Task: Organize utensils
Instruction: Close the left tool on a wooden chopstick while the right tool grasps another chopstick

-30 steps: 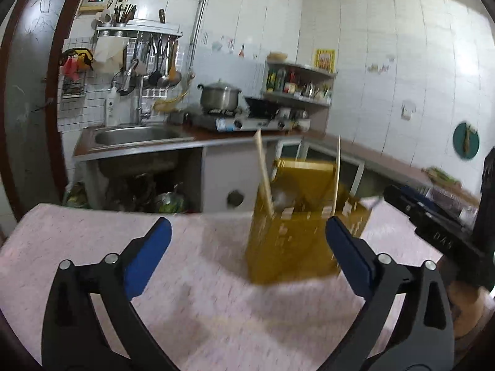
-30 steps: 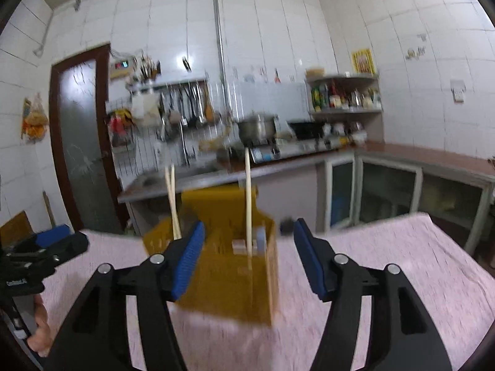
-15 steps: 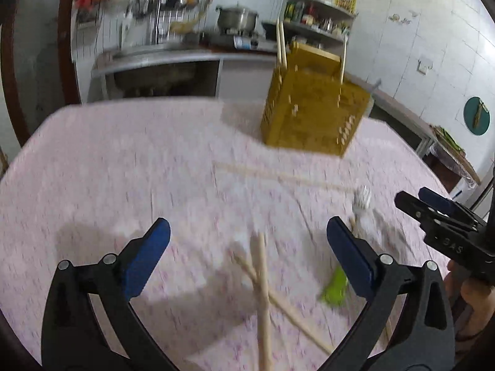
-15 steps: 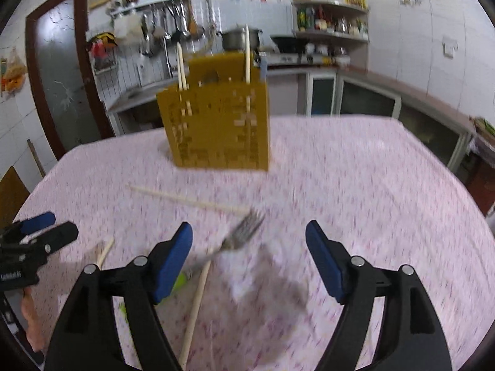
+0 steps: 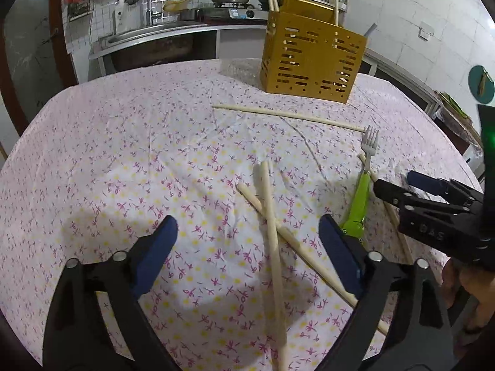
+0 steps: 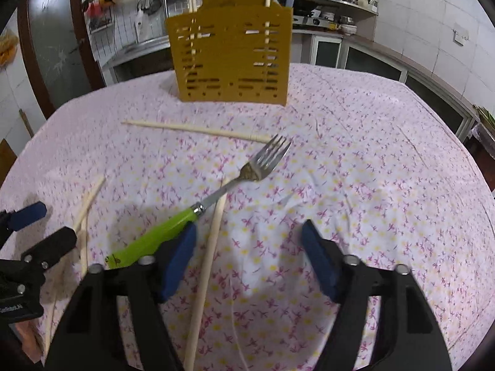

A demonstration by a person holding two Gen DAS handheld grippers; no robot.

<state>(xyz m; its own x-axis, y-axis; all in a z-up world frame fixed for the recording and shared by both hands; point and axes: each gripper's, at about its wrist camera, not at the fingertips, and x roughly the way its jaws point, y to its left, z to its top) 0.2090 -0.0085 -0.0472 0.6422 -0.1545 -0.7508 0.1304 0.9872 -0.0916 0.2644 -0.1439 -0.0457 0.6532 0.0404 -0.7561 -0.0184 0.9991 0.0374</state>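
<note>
My left gripper (image 5: 246,232) hovers low over two crossed wooden chopsticks (image 5: 270,216) on the flowered tablecloth, its jaws wide and closing with nothing pressed. To their right lies a fork with a green handle (image 5: 359,204). My right gripper (image 6: 247,235) is above another chopstick (image 6: 213,241) that runs between its closing jaws, untouched. Its left finger covers the end of the fork (image 6: 216,198). A yellow slotted utensil caddy (image 6: 232,58) stands at the far side with chopsticks upright in it. One long chopstick (image 6: 198,130) lies in front of it.
The left gripper (image 6: 55,221) shows at the left edge of the right wrist view, and the right gripper (image 5: 396,184) at the right edge of the left one. The round table (image 5: 92,123) drops off on all sides. A kitchen counter, sink and stove lie beyond.
Both grippers have tipped down and sunk from facing the caddy and kitchen wall to hanging close over the loose utensils. The right jaws are narrower than half a second ago.
</note>
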